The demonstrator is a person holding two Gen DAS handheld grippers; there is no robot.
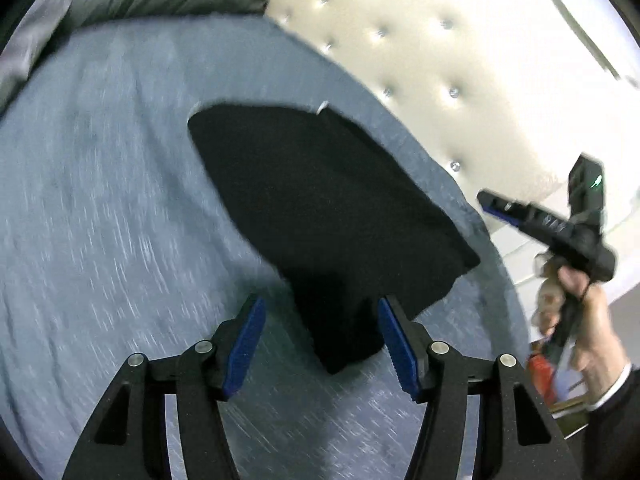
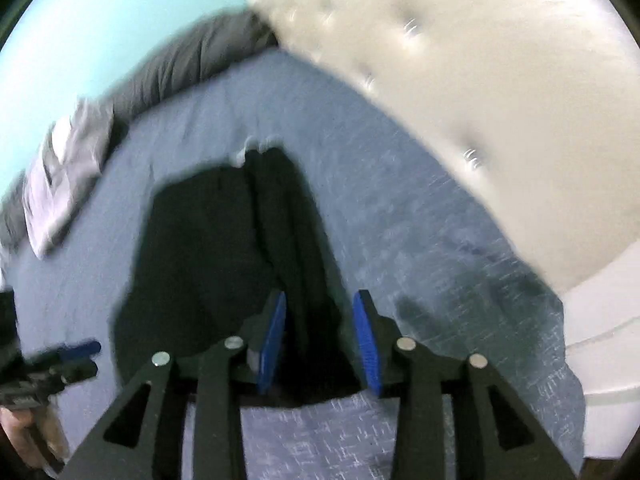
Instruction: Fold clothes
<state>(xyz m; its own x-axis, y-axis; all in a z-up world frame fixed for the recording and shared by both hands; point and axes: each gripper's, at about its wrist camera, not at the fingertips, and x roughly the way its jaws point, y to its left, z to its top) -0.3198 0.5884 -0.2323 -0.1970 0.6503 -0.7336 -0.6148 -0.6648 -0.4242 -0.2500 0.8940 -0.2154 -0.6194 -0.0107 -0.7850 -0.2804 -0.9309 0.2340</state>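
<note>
Clothing here is one black garment (image 1: 320, 208), folded and lying on the blue-grey bedsheet (image 1: 100, 200). In the left wrist view its long axis runs from the upper middle of the frame down toward the lower centre, where a narrower end reaches in between the blue pads. The left gripper (image 1: 322, 344) has its jaws spread wide, the cloth lying between them with a gap on the left side; whether the right pad touches it I cannot tell. In the right wrist view the black garment (image 2: 224, 248) runs from mid-frame straight down to the bottom centre, a lengthwise fold ridge along it. The right gripper (image 2: 320, 340) is also spread, jaws astride the near end of the cloth, not pinching it. A cream tufted headboard (image 1: 440, 60) fills the upper right, a grey pillow (image 2: 188, 56) sits upper left, and a pale folded cloth (image 2: 64, 172) lies at the left edge. Both frames are motion-blurred
</note>
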